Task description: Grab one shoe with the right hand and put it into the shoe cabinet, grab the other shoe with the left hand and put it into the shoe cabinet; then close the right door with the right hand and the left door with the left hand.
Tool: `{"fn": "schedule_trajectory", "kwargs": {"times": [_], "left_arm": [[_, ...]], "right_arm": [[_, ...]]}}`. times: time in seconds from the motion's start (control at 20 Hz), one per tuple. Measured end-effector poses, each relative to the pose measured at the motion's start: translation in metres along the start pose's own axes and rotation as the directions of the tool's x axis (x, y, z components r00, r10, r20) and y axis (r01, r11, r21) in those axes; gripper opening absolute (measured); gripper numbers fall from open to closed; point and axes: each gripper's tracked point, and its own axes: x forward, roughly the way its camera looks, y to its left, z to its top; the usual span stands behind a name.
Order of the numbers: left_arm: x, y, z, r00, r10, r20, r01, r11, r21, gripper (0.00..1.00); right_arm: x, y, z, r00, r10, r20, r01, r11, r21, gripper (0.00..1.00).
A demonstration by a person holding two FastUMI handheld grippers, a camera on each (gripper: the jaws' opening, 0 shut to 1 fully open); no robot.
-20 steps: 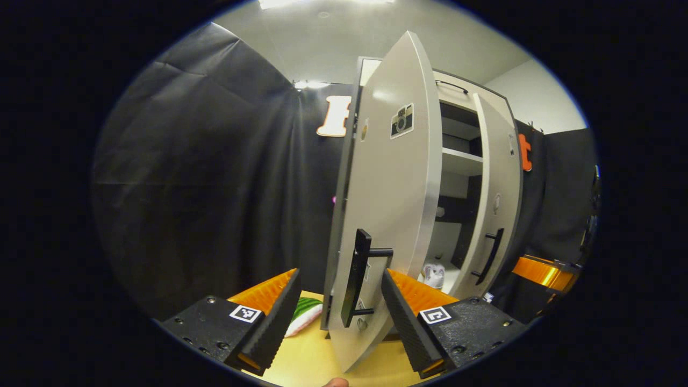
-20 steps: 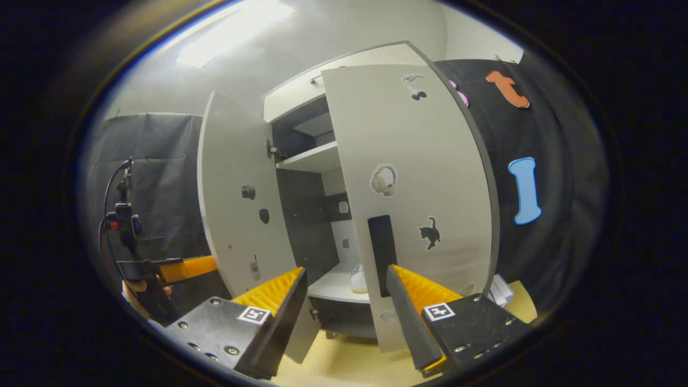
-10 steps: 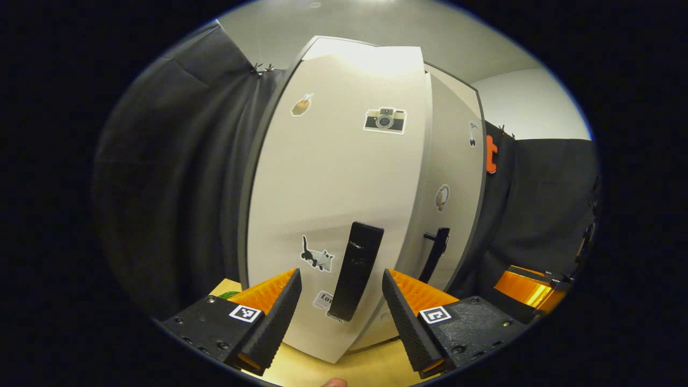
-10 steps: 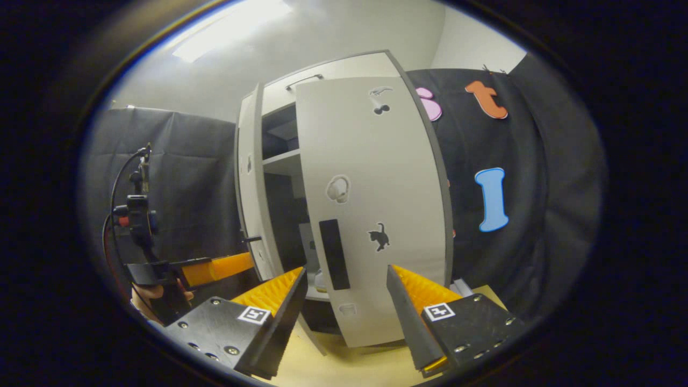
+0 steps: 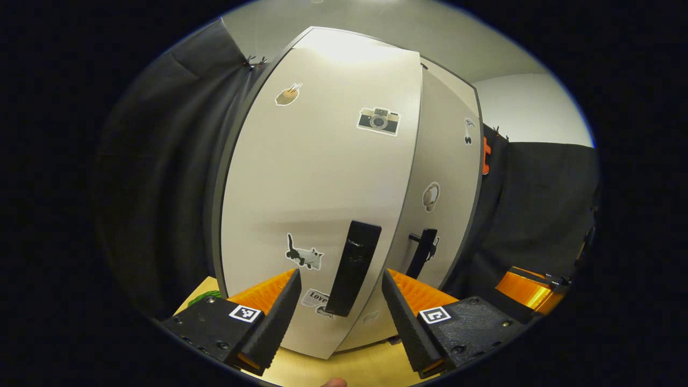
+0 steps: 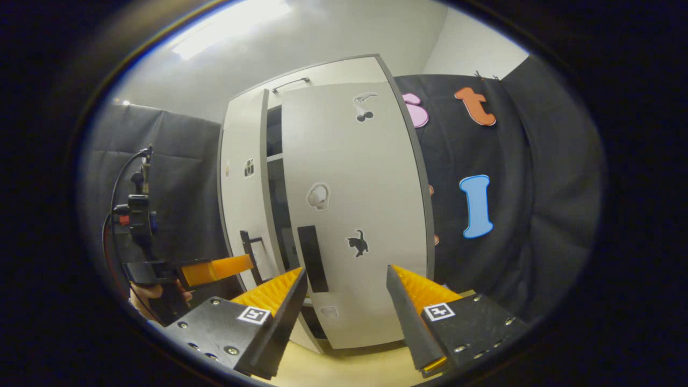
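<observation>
Both claws stand wide and hold nothing. The left claw [image 5: 339,306] sits at frame bottom, the left door [image 5: 317,183] and its black handle [image 5: 353,267] mid-frame. Beyond the right claw [image 6: 346,317], the right door [image 6: 355,215] fills the centre — a dark gap left of it.

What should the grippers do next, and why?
Probably push both doors the last bit shut. In the right gripper view a dark gap shows between the left door and the right door. Both the left gripper and the right gripper are open and hold nothing.
</observation>
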Motion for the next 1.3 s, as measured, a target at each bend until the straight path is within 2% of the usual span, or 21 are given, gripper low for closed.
{"fn": "schedule_trajectory", "kwargs": {"times": [0.15, 0.2, 0.25, 0.3, 0.4, 0.6, 0.65, 0.7, 0.75, 0.8, 1.05, 1.1, 1.2, 1.25, 1.3], "left_arm": [[0.008, 0.000, -0.006, 1.000, -0.011, -0.013, 0.011, 1.000, -0.006, 0.92], [0.010, 0.000, -0.007, 1.000, -0.019, -0.019, 0.019, 1.000, -0.006, 0.92], [0.015, -0.002, -0.010, 0.999, -0.027, -0.025, 0.027, 1.000, -0.006, 0.92], [0.020, -0.005, -0.012, 0.999, -0.042, -0.031, 0.041, 0.999, -0.006, 0.92], [0.027, -0.010, -0.016, 0.998, -0.059, -0.037, 0.059, 0.998, -0.005, 0.92], [0.034, -0.026, -0.016, 0.993, -0.113, -0.031, 0.113, 0.994, -0.002, 0.92], [0.035, -0.028, -0.016, 0.992, -0.120, -0.029, 0.120, 0.993, 0.004, 0.92], [0.036, -0.032, -0.016, 0.991, -0.131, -0.029, 0.131, 0.991, 0.010, 0.92], [0.035, -0.036, -0.015, 0.990, -0.141, -0.028, 0.142, 0.990, 0.010, 0.92], [0.034, -0.040, -0.015, 0.988, -0.155, -0.027, 0.155, 0.988, 0.007, 0.92], [0.038, -0.045, -0.016, 0.987, -0.155, -0.029, 0.156, 0.988, 0.023, 0.92], [0.038, -0.045, -0.016, 0.987, -0.155, -0.030, 0.156, 0.988, 0.022, 0.92], [0.039, -0.046, -0.015, 0.988, -0.154, -0.032, 0.155, 0.988, 0.023, 0.92], [0.040, -0.047, -0.016, 0.988, -0.152, -0.036, 0.153, 0.988, 0.025, 0.92], [0.041, -0.048, -0.016, 0.988, -0.150, -0.036, 0.151, 0.988, 0.027, 0.92]], "right_arm": [[0.007, 0.002, -0.004, 1.000, -0.003, -0.003, 0.004, 1.000, 0.003, 0.88], [0.008, 0.002, -0.006, 1.000, -0.008, -0.005, 0.008, 1.000, 0.001, 0.85], [0.009, 0.001, -0.007, 1.000, -0.014, -0.006, 0.014, 1.000, -0.002, 0.88], [0.010, -0.001, -0.009, 1.000, -0.023, -0.007, 0.023, 1.000, -0.004, 0.84], [0.012, -0.005, -0.013, 0.999, -0.040, -0.014, 0.040, 0.999, -0.002, 0.88], [0.017, -0.017, -0.016, 0.997, -0.077, -0.022, 0.077, 0.997, 0.003, 0.88], [0.018, -0.020, -0.016, 0.996, -0.085, -0.021, 0.085, 0.996, 0.004, 0.84], [0.019, -0.023, -0.017, 0.995, -0.093, -0.022, 0.093, 0.996, 0.005, 0.88], [0.020, -0.025, -0.017, 0.995, -0.097, -0.023, 0.097, 0.995, 0.007, 0.84], [0.021, -0.025, -0.018, 0.995, -0.101, -0.025, 0.101, 0.995, 0.008, 0.88], [0.027, -0.029, -0.020, 0.993, -0.112, -0.031, 0.112, 0.994, 0.010, 0.88], [0.029, -0.030, -0.020, 0.993, -0.111, -0.033, 0.112, 0.994, 0.008, 0.84], [0.034, -0.030, -0.021, 0.993, -0.108, -0.037, 0.108, 0.994, 0.008, 0.88], [0.034, -0.029, -0.021, 0.994, -0.105, -0.038, 0.106, 0.994, 0.011, 0.84], [0.035, -0.028, -0.021, 0.994, -0.101, -0.039, 0.102, 0.995, 0.014, 0.88]]}}
